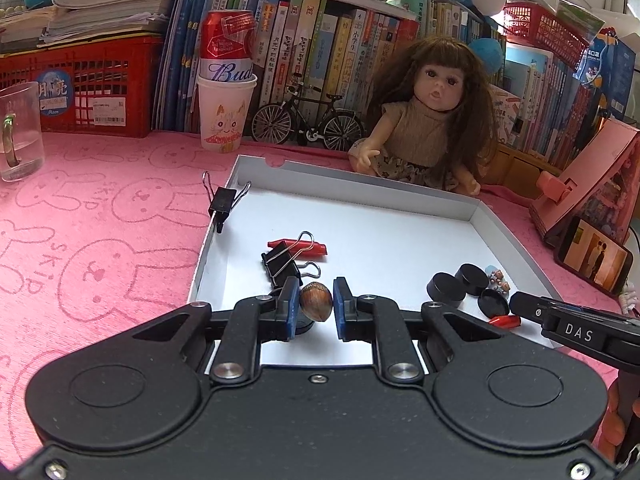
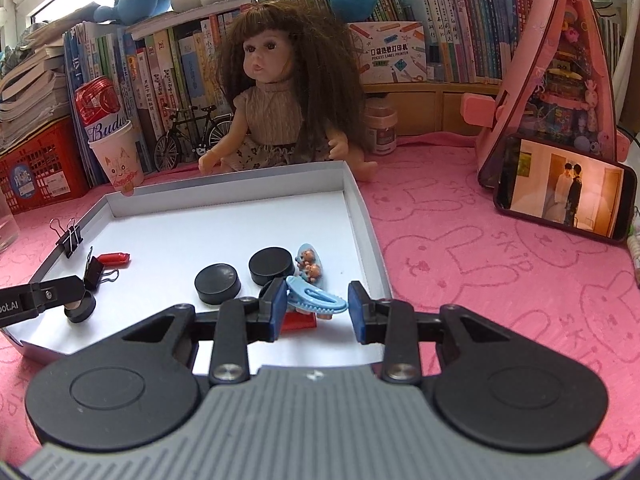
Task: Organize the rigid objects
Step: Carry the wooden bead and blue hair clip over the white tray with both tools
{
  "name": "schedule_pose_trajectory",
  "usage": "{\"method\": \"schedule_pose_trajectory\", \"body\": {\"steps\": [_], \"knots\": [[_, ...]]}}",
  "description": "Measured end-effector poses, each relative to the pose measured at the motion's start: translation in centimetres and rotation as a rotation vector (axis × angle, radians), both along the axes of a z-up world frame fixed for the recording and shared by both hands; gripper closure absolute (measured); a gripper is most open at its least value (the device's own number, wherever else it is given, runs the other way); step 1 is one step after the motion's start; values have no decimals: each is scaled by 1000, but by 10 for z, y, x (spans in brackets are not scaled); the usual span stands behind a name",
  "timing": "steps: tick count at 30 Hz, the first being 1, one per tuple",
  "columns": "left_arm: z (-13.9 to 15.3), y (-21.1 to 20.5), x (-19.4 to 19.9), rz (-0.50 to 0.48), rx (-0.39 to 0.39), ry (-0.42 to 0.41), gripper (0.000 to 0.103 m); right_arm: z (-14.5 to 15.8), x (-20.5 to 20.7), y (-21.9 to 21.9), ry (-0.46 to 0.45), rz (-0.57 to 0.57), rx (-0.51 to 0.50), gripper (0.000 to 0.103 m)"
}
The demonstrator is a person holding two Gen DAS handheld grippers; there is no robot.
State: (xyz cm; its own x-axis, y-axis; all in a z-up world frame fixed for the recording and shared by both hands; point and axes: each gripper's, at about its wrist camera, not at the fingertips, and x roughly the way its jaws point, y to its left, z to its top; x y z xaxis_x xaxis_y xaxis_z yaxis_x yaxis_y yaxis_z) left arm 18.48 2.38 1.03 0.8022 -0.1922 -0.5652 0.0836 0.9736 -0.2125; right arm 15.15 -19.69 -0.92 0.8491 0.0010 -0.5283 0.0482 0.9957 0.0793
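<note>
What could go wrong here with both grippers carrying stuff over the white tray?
The round nut in the left gripper is pinched only at its sides, so it might squirt out. The blue hair clip looks off-centre in the right gripper's jaws and could twist loose. Either drop could knock the black caps on the tray.

Black grippers (image 1: 316, 306), blue-padded jaws (silver screws)

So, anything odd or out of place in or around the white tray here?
One binder clip is clamped on the white tray wall rather than lying inside. A beer can stands in a paper cup behind it.
</note>
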Motion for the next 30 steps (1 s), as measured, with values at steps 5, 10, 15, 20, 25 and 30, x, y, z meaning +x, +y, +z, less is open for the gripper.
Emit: {"method": "schedule_pose_trajectory", "body": {"steps": [5, 10, 15, 20, 25, 30], "knots": [[-3, -2, 2, 1, 6, 8, 86, -1, 2, 1, 5, 6, -6, 65], [-5, -4, 2, -1, 12, 9, 86, -1, 3, 2, 10, 12, 2, 65], [-5, -4, 3, -1, 13, 7, 86, -1, 3, 5, 11, 44, -4, 65], [-7, -5, 5, 3, 18, 21, 86, -1, 4, 8, 17, 67, -16, 65], [-7, -4, 5, 7, 17, 23, 86, 0, 6, 11, 22, 83, -25, 65], [-7, -4, 6, 6, 17, 28, 86, 0, 7, 14, 28, 99, -30, 65]]}}
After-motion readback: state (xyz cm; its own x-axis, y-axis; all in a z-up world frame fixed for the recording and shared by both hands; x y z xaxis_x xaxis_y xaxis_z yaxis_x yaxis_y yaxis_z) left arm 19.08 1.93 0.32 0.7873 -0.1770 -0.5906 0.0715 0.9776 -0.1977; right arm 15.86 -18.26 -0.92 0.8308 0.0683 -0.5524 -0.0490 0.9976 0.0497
